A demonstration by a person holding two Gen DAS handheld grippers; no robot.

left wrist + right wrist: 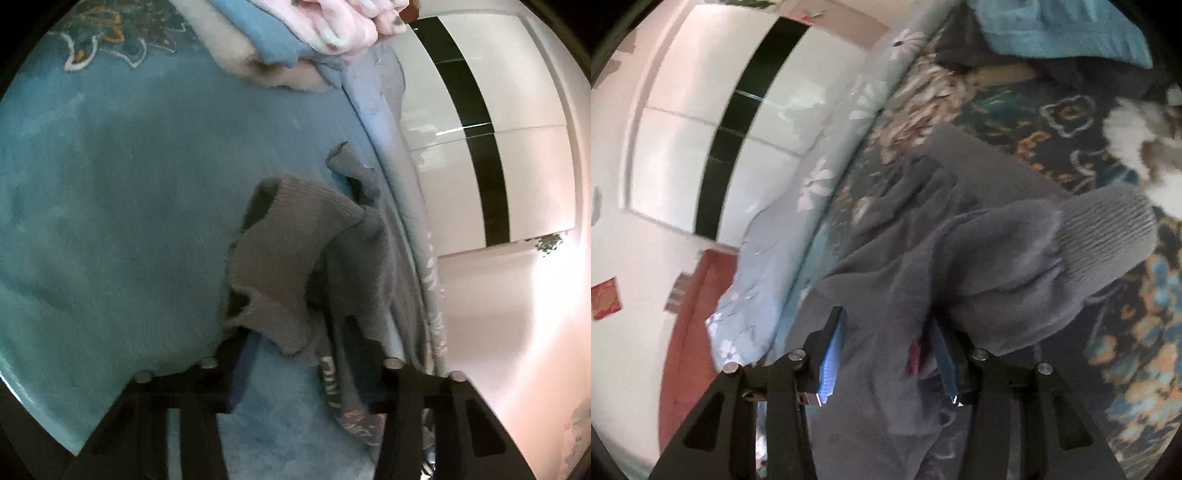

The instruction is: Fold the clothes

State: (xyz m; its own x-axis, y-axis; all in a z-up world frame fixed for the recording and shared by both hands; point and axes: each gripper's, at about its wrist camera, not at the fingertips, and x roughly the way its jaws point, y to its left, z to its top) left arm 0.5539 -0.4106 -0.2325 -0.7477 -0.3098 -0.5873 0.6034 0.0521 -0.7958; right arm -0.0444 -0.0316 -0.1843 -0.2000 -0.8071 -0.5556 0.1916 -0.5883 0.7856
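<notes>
Left gripper [301,354]: fingers spread, blue pads visible, grey sweatshirt [306,266] bunched between and over them; grip contact couldn't be confirmed. Sweatshirt's ribbed cuff [295,206] was folded over just beyond the fingertips, printed lettering hanging by the right-hand finger. Sweatshirt lay on the teal blanket [110,203], near the bed's edge. Past the sweatshirt: stack of folded laundry, blue [258,33] and pink [340,26] pieces.

Right gripper [890,358]: fingers spread, same sweatshirt [923,258] draped between the pads, fabric touching both; not clearly pinched. Ribbed cuff [1108,236] pointed away, past the far finger. Beyond the sweatshirt: patterned floral blanket [1052,129], then a blue folded towel [1063,33]. Floral bedsheet [820,177] hung off the edge beside the sweatshirt.
</notes>
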